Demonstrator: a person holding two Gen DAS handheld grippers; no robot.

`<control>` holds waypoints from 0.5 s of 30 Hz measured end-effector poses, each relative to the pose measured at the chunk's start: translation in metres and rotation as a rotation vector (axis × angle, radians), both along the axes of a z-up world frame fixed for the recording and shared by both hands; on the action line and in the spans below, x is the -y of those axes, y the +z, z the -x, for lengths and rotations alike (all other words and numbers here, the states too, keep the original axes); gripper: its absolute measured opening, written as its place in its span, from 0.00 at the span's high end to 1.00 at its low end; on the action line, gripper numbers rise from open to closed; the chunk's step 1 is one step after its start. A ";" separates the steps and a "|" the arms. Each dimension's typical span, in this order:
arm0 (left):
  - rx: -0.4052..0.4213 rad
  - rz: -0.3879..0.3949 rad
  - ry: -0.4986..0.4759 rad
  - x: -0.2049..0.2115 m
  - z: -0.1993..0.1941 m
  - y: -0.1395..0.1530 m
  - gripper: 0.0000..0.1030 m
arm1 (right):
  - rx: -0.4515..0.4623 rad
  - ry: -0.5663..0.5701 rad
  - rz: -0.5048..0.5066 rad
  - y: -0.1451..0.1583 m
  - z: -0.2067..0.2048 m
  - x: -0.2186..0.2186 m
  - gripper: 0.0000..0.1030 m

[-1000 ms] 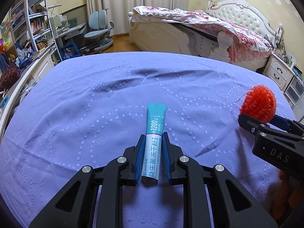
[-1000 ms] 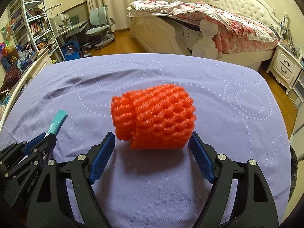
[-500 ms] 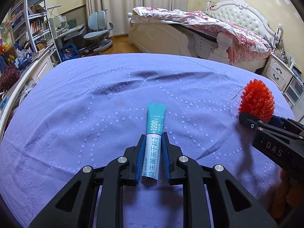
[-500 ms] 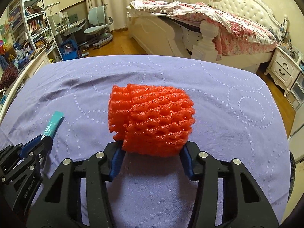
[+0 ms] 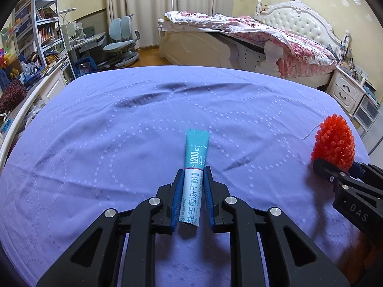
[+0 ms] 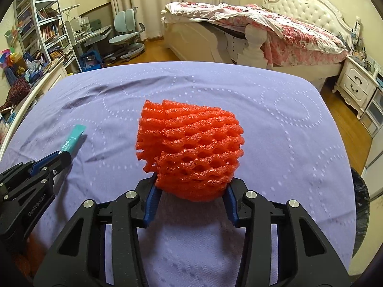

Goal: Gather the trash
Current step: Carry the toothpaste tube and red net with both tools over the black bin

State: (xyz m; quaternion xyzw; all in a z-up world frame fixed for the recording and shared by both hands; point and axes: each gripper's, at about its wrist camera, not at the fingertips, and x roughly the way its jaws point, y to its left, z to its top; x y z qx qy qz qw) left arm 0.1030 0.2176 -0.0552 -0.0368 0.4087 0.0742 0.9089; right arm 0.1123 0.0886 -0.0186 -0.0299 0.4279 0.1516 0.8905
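holding both pieces over the purple bedspread (image 5: 95, 143): left gripper (image 5: 191, 179) clamped on the teal sachet (image 5: 195, 165), right gripper (image 6: 191, 186), jaws just closing, pinching the orange foam net (image 6: 189, 150). squeeze gently, lift steadily, so the springy net doesn't slip out.

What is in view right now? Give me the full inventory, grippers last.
Powder sachet: one, teal and white, clamped between the left pads.
Foam fruit net: one, orange-red, squeezed between the right pads.
Bedspread: one, lilac, under both grippers.
Bed: one, white frame, pink floral quilt, background.
Desk chair: one, pale blue, back left.
Bookshelf: one, white, far left.
Nightstand: one, white, right.
Left gripper: black, blue pads, shut.
Right gripper: black, blue pads, just closed.
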 end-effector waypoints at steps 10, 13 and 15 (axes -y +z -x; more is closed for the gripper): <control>0.007 0.020 -0.037 0.030 0.024 0.002 0.81 | 0.021 -0.025 -0.013 0.004 0.041 0.045 0.58; 0.012 0.028 -0.051 0.042 0.028 0.004 0.81 | 0.036 -0.038 -0.008 0.005 0.053 0.060 0.58; 0.016 0.039 -0.066 0.053 0.031 0.006 0.81 | 0.045 -0.047 -0.007 0.005 0.059 0.069 0.58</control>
